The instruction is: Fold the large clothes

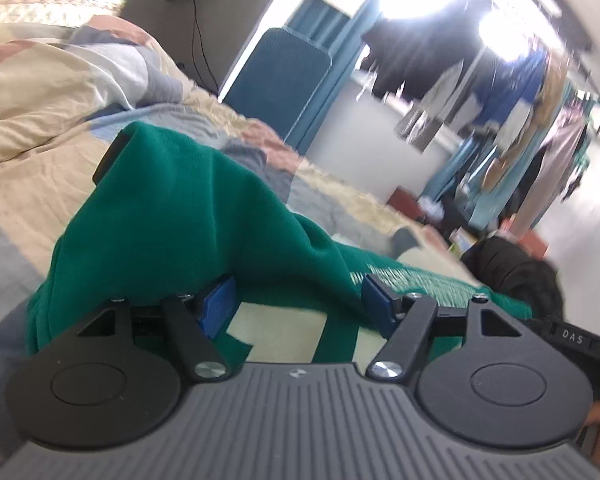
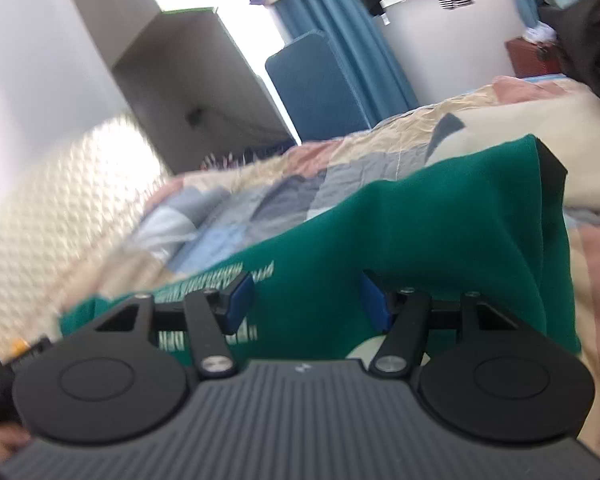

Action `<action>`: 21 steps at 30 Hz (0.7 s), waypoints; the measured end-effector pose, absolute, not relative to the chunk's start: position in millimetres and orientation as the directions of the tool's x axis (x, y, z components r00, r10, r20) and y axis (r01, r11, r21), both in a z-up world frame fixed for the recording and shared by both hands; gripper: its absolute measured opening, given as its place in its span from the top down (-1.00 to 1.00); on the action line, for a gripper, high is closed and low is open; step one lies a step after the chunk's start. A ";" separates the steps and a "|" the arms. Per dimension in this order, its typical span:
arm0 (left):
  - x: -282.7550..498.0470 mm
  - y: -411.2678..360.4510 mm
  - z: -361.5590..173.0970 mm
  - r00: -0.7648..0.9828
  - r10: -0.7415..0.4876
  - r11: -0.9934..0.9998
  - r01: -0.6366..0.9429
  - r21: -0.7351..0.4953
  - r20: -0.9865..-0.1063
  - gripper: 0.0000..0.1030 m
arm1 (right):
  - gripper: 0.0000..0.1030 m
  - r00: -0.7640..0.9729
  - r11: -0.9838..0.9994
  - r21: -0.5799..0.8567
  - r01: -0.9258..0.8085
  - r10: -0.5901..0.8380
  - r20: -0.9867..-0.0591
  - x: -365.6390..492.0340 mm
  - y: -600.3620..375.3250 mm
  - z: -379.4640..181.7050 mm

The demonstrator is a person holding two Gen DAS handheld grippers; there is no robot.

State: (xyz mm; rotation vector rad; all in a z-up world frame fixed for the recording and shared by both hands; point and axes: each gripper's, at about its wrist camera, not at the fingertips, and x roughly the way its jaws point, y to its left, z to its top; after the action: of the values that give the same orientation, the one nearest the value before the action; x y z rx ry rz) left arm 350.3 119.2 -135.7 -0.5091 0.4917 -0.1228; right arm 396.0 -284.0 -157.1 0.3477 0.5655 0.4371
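Note:
A large green garment (image 1: 180,220) with white lettering (image 1: 412,280) and a cream patch lies on a patchwork quilt (image 1: 40,120). In the left wrist view the cloth is draped over my left gripper (image 1: 220,208). Its jaws stand wide apart, and only one black fingertip (image 1: 108,156) pokes out at the left. In the right wrist view the same green garment (image 2: 440,220) hangs over my right gripper (image 2: 420,216). That one is also spread, with one black fingertip (image 2: 552,164) showing at the right. The other fingers are hidden under cloth. Nothing is pinched between the blue pads.
The quilt (image 2: 260,200) covers a bed. Behind it stand a blue padded panel (image 1: 276,80), teal curtains and a grey cabinet (image 2: 180,80). A rail of hanging clothes (image 1: 520,120) fills the far right. A person in dark clothing (image 1: 512,272) is close at the right.

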 end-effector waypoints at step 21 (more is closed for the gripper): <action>450.6 126.1 -193.6 0.841 -0.227 0.902 -0.008 -0.431 -0.491 -0.45 | -0.27 0.709 0.886 0.340 -0.315 0.458 -0.536 487.2 -247.6 -227.3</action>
State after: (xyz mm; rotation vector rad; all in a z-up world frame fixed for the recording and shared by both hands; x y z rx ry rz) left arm 450.6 126.1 -193.6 -0.4362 0.5633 -0.1195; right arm 487.2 -247.6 -227.3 0.2307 0.6540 0.4332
